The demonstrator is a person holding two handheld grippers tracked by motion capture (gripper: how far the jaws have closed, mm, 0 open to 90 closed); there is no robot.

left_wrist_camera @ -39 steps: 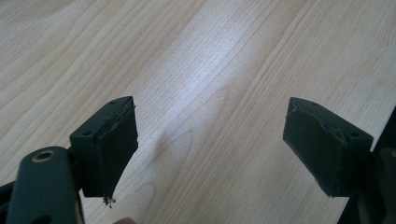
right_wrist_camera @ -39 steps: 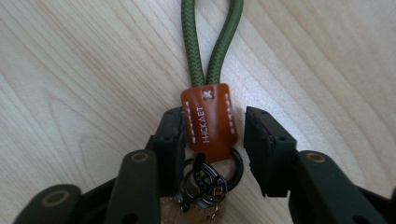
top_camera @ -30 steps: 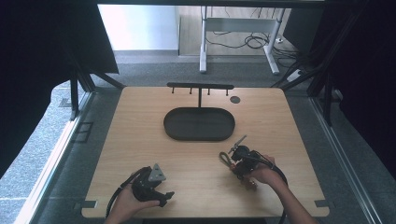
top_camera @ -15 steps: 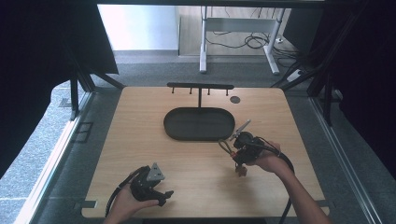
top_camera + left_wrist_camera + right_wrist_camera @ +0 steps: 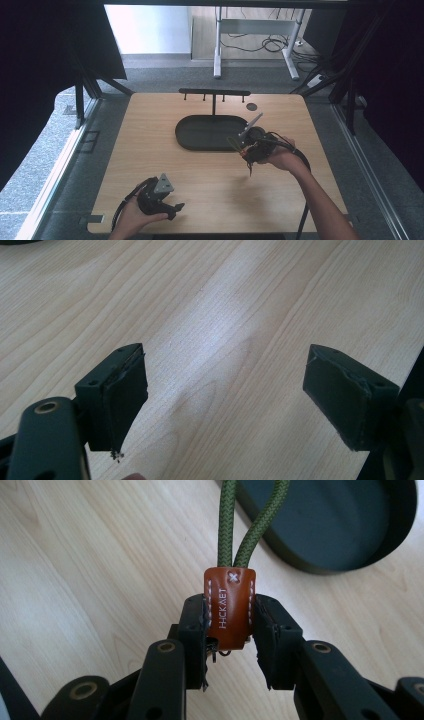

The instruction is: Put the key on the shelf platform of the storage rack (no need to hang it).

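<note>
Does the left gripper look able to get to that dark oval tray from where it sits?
Probably yes: the left gripper sits open near the table's front edge, and bare wood lies between it and the tray.

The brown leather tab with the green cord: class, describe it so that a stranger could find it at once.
Start at the dark oval tray in the middle of the wooden table. Just beside its right end, the right gripper pinches a small brown leather tab with white stitching. A doubled green braided cord runs from it, unlike anything else there.
</note>
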